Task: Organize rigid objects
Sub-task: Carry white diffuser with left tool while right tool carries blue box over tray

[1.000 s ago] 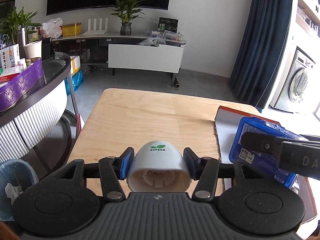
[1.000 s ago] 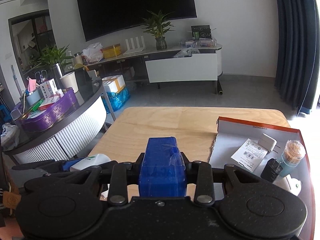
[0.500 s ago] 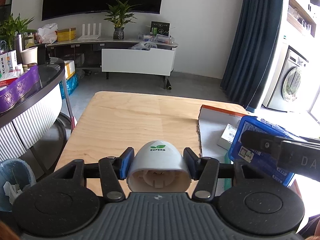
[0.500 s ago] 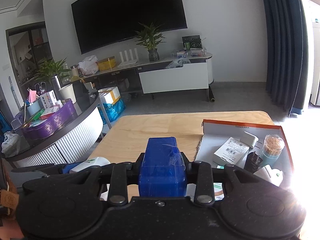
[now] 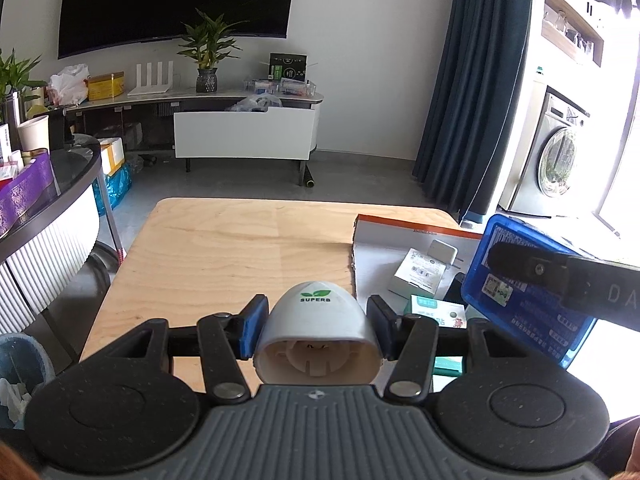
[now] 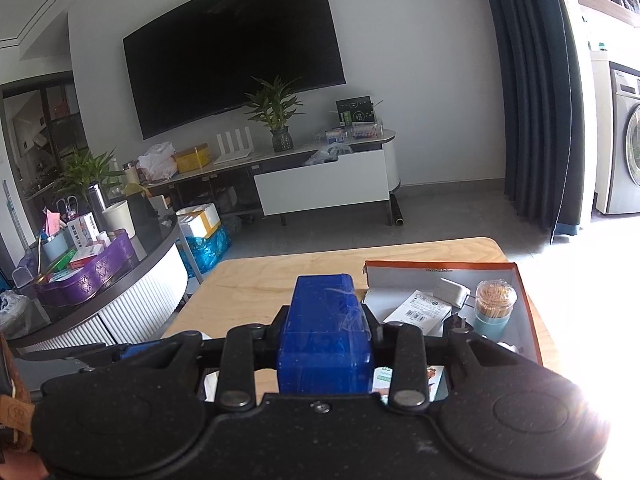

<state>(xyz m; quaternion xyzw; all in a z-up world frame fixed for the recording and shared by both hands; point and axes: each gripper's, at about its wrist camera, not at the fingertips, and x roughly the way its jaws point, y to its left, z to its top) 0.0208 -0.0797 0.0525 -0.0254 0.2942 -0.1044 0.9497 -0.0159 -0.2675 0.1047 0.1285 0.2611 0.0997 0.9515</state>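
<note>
My left gripper is shut on a white domed plastic object marked SUPERB and holds it above the near edge of the wooden table. My right gripper is shut on a blue plastic box, which also shows at the right of the left wrist view. An orange-rimmed cardboard tray lies on the table's right side. It holds a white carton, a white adapter, a toothpick jar and a green-white packet.
A round dark side table with a purple tray stands to the left. A bin sits on the floor at lower left. A TV console and curtain lie beyond; a washing machine is at the right.
Both grippers have pulled back and risen with their objects still held. More of the table and the tray's contents now show in both views.
</note>
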